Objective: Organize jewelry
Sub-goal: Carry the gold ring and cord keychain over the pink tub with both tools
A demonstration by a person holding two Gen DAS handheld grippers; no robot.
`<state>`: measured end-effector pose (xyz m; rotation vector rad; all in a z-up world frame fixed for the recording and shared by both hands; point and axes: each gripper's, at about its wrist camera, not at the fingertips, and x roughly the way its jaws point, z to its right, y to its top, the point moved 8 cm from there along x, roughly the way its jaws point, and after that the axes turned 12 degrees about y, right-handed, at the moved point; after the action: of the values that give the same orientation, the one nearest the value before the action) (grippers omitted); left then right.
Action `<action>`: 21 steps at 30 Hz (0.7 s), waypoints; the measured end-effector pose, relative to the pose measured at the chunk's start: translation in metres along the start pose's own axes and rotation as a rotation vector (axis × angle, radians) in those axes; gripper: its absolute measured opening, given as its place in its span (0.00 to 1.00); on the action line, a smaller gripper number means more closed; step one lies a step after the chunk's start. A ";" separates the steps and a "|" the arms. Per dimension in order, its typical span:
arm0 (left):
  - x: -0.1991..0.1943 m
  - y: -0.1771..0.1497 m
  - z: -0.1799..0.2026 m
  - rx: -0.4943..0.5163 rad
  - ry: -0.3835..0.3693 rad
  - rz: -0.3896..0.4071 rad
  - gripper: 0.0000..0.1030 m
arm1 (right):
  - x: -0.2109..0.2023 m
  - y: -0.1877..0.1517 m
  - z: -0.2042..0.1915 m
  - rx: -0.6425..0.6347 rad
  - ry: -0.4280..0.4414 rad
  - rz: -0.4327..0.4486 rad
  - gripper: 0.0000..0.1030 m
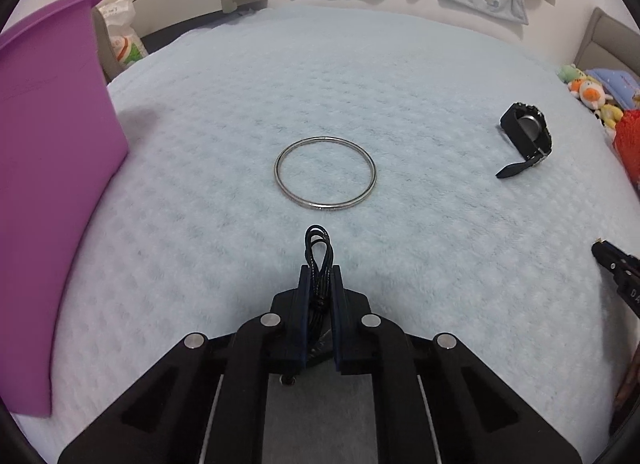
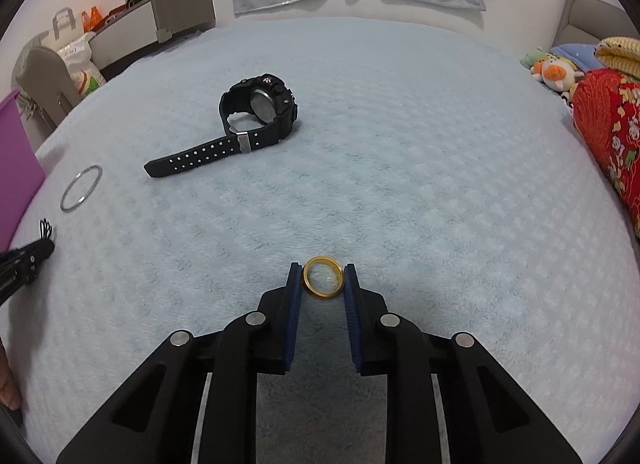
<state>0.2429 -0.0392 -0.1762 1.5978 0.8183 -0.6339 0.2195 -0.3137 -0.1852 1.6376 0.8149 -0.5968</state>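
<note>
My left gripper [image 1: 320, 270] is shut on a black cord bracelet [image 1: 319, 242], whose loops stick out past the fingertips. Just beyond it a silver bangle [image 1: 325, 208] lies flat on the pale blue blanket [image 1: 400, 104]. A black wristwatch [image 1: 528, 132] rests on its side at the right. In the right wrist view a gold ring [image 2: 320, 295] stands between the blue pads of my right gripper [image 2: 322, 276], which press it from both sides. The wristwatch [image 2: 264, 108] lies further back on the left, and the bangle [image 2: 64, 206] and my left gripper [image 2: 44, 248] sit at the far left.
A purple bin [image 1: 52, 168] stands at the blanket's left edge. A red patterned cushion [image 2: 608, 136] and plush toys [image 2: 556, 70] line the right side. A grey cabinet [image 2: 152, 24] and bags stand beyond the bed at the back left.
</note>
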 end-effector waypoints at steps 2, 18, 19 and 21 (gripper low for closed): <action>-0.004 -0.001 0.000 -0.007 -0.008 -0.003 0.09 | -0.002 0.000 0.003 0.014 0.013 0.006 0.20; -0.077 -0.020 -0.021 -0.020 -0.103 0.008 0.09 | -0.055 -0.017 -0.033 0.076 0.102 0.034 0.20; -0.081 -0.020 -0.024 -0.021 -0.106 0.011 0.09 | -0.060 -0.017 -0.038 0.077 0.107 0.039 0.20; -0.092 -0.021 -0.029 -0.024 -0.116 0.022 0.09 | -0.072 -0.018 -0.047 0.082 0.122 0.050 0.20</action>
<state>0.1691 -0.0240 -0.1125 1.5314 0.7191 -0.6923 0.1584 -0.2804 -0.1316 1.7780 0.8450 -0.5051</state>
